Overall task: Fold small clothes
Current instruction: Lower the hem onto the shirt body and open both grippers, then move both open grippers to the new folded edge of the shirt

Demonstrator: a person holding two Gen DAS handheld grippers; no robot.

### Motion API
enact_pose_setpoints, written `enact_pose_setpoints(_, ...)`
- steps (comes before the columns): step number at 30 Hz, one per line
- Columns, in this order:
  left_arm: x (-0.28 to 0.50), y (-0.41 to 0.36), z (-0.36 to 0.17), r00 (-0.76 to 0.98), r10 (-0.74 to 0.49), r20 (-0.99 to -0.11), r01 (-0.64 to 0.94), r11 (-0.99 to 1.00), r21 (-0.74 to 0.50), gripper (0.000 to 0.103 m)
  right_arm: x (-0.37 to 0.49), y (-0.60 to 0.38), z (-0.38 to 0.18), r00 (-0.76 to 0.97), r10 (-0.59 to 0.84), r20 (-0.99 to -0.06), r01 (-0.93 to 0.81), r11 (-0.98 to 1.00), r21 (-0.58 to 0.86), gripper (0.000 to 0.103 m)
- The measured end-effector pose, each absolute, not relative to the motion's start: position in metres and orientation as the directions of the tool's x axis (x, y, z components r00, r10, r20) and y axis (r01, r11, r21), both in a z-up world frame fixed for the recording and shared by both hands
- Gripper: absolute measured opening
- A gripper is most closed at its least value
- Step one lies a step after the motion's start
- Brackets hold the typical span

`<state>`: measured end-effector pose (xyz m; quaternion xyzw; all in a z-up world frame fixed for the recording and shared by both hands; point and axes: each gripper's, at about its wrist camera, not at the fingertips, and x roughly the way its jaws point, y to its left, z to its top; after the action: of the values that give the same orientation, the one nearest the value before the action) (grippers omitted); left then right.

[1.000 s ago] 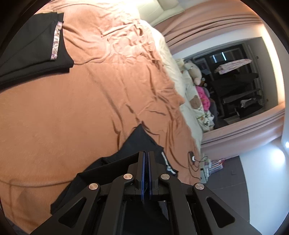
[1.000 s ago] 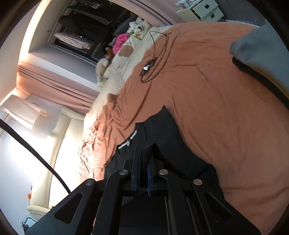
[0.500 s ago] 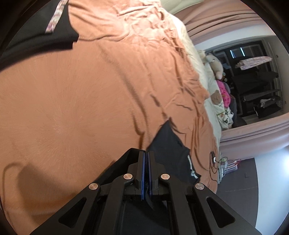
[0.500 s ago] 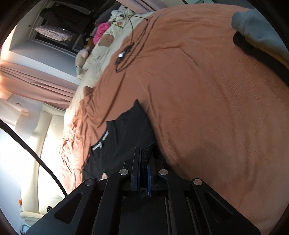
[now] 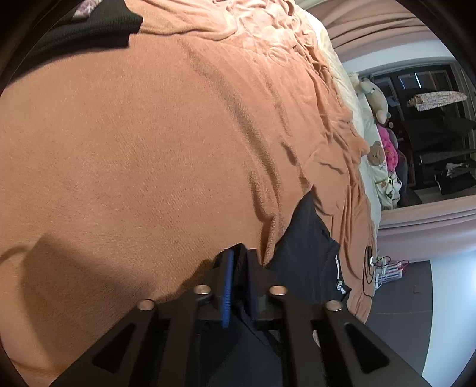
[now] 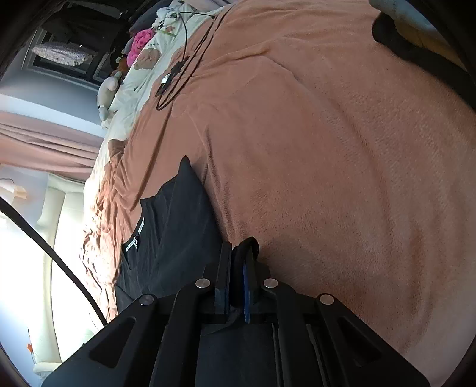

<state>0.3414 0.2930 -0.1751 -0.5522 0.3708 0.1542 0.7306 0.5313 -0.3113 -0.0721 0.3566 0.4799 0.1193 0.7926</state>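
Observation:
A small black garment [image 5: 309, 250] with a white label lies on the orange bedspread [image 5: 148, 148]. My left gripper [image 5: 238, 256] is low over the bed, its jaws slightly parted with an edge of the black garment between them. In the right wrist view the same black garment [image 6: 172, 226] stretches away to the left. My right gripper [image 6: 238, 253] has a rolled edge of the garment between its jaws, which stand slightly apart.
A folded black garment with a patterned strip [image 5: 80, 26] lies at the far left of the bed. A grey and black pile [image 6: 416, 29] lies at the far right. A black cable with a charger [image 6: 175, 74] lies near soft toys [image 5: 374, 98] at the bed's edge.
Both grippers have dropped closer to the bedspread and drawn the black garment along. Their jaws, tight on the cloth before, now show a small gap.

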Motion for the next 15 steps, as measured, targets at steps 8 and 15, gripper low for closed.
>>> enact_pose_setpoints(8,0.325,0.293,-0.132,0.694,-0.174,-0.699,-0.574,0.452,-0.683,0.074,0.5,-0.313,-0.022,0.573,0.508,-0.644,0.038,0.768,0.64,0.062)
enact_pose_setpoints(15,0.323,0.273,-0.113,0.627,-0.169,-0.76,-0.528,0.626,-0.574,0.074,0.466,-0.306,-0.013,0.53,0.467,-0.708,-0.057,0.852,0.52,0.062)
